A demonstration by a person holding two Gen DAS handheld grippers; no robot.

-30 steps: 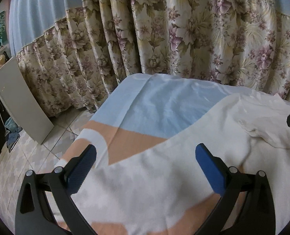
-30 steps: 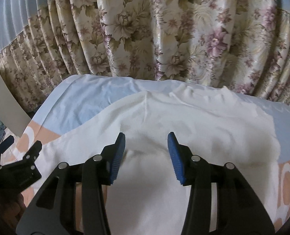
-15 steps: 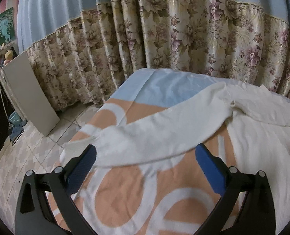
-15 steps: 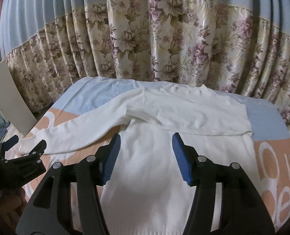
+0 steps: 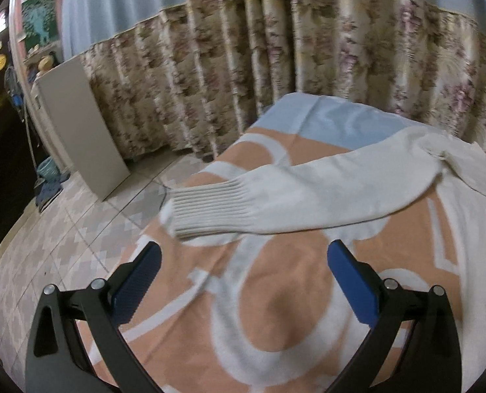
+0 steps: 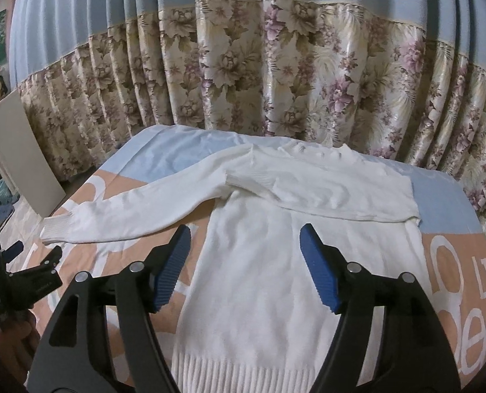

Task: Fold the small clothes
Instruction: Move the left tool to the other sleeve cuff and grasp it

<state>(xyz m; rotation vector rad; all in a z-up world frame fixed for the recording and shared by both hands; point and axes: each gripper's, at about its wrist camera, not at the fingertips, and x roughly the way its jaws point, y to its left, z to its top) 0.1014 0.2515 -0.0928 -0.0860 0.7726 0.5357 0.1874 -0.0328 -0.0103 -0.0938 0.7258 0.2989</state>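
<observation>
Left wrist view: motion blur softens the flowered curtain (image 5: 308, 75) and the near blanket print. One white sweater (image 5: 456, 203) shows only in part, its body cut off at the 3 o'clock edge; one sleeve (image 5: 292, 203) runs from 2 o'clock toward 10 o'clock, ending in a ribbed cuff (image 5: 206, 213) near the bed's edge. Small objects on the dark side at 9 o'clock are too dim to identify.

Left gripper (image 5: 243, 281): jaws stand wide apart, nothing between the blue pads, only the orange-and-white blanket (image 5: 275, 327) beneath. The cuff lies just beyond the fingertips, at about 11 o'clock from the gripper, not touching.

Right wrist view: the sweater (image 6: 259, 278) lies flat on the blanket (image 6: 456, 262), hem at 6 o'clock, collar at 12 o'clock. One sleeve (image 6: 128, 209) stretches out to 9 o'clock; the other sleeve (image 6: 324, 190) is folded across the chest. Blanket lettering at 4 o'clock is cut off.

Right gripper (image 6: 244, 268): its jaws have just been opening and now stand apart above the sweater's body, pads gripping nothing; whether the tips touch the knit cannot be told. The left gripper (image 6: 36, 278) appears partly at 8 o'clock, its tips hard to make out.

Count: one sweater, two sleeves, two grippers, one blanket, one curtain, one pale board (image 5: 82, 127) leaning at the curtain.
</observation>
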